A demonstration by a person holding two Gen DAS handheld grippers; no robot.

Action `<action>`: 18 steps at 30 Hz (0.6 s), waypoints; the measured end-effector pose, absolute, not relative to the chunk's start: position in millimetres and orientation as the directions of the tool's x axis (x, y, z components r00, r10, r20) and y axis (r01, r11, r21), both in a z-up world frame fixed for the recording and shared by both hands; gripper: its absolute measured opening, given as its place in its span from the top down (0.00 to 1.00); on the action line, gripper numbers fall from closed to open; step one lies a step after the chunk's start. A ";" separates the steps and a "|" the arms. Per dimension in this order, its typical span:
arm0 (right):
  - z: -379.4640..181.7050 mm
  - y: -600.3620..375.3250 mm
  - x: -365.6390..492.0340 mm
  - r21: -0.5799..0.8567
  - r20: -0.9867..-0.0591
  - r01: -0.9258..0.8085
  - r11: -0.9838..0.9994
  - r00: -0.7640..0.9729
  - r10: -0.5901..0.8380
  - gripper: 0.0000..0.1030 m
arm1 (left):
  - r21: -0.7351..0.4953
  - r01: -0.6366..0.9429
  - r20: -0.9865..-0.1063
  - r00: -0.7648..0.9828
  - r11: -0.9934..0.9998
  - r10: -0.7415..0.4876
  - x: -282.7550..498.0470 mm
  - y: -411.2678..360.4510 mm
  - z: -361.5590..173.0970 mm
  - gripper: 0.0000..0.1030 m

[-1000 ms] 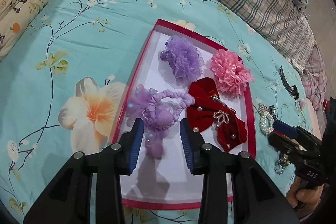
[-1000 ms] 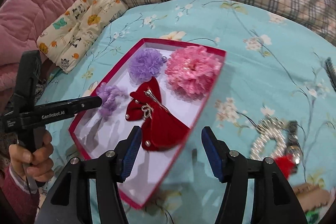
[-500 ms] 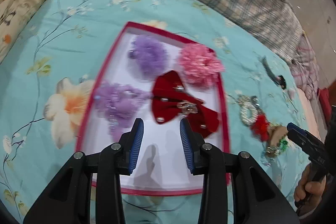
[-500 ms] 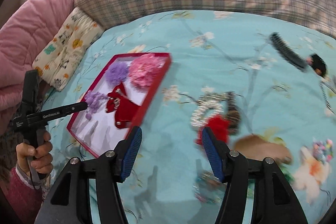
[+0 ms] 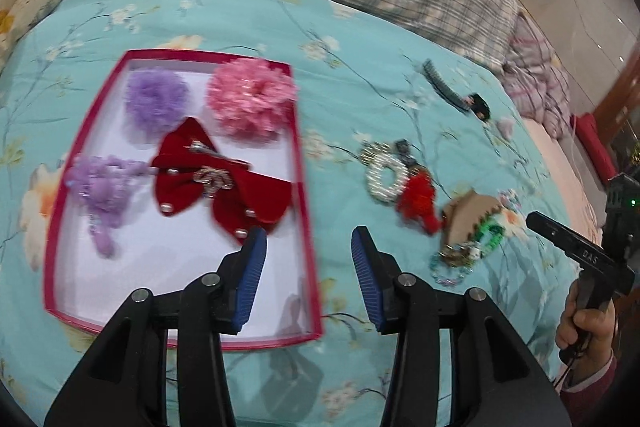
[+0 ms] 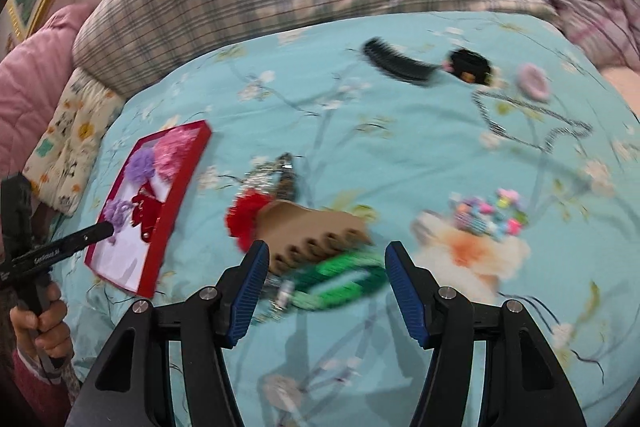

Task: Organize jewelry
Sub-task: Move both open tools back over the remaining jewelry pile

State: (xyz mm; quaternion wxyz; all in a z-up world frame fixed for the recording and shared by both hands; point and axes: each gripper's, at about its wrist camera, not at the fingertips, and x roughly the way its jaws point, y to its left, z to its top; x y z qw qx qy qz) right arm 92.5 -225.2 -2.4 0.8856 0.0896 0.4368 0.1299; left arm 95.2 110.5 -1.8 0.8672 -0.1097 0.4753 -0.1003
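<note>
Jewelry and hair pieces lie in two groups on the bed, and that split explains how I hold both tools. Ahead and to the left of my left gripper [image 5: 306, 269] sits the red tray [image 5: 308, 211], already carrying a purple pom [image 5: 156, 103], a pink pom [image 5: 250, 97], a red bow [image 5: 224, 183] and a lilac scrunchie [image 5: 102, 187]; its near part is bare white, room for more. My left gripper holds nothing, and its jaws have just been opening, standing moderately apart over the tray's right rim. My right gripper [image 6: 322, 277] is also empty, jaws wide, angled down over the loose pile: the tan claw clip [image 6: 316, 233] and green bracelet [image 6: 340, 275] lie just ahead between its fingers, the red flower clip [image 6: 244, 215] to the left. I judge the wide opening suits the bulky clip. A black comb [image 6: 396, 61] and beaded pieces [image 6: 488, 213] lie farther off.
</note>
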 end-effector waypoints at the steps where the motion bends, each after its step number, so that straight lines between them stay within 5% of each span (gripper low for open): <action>1: -3.5 -232.0 90.4 0.273 -0.752 -0.137 0.952 0.587 0.300 0.40 | -0.286 0.083 -0.804 0.522 0.955 -0.286 95.4 103.7 -1.6 0.59; 18: -15.1 -297.8 76.0 0.262 -0.768 -0.003 0.965 0.604 0.211 0.40 | -0.282 0.264 -0.804 0.460 0.922 -0.378 106.5 17.8 9.6 0.54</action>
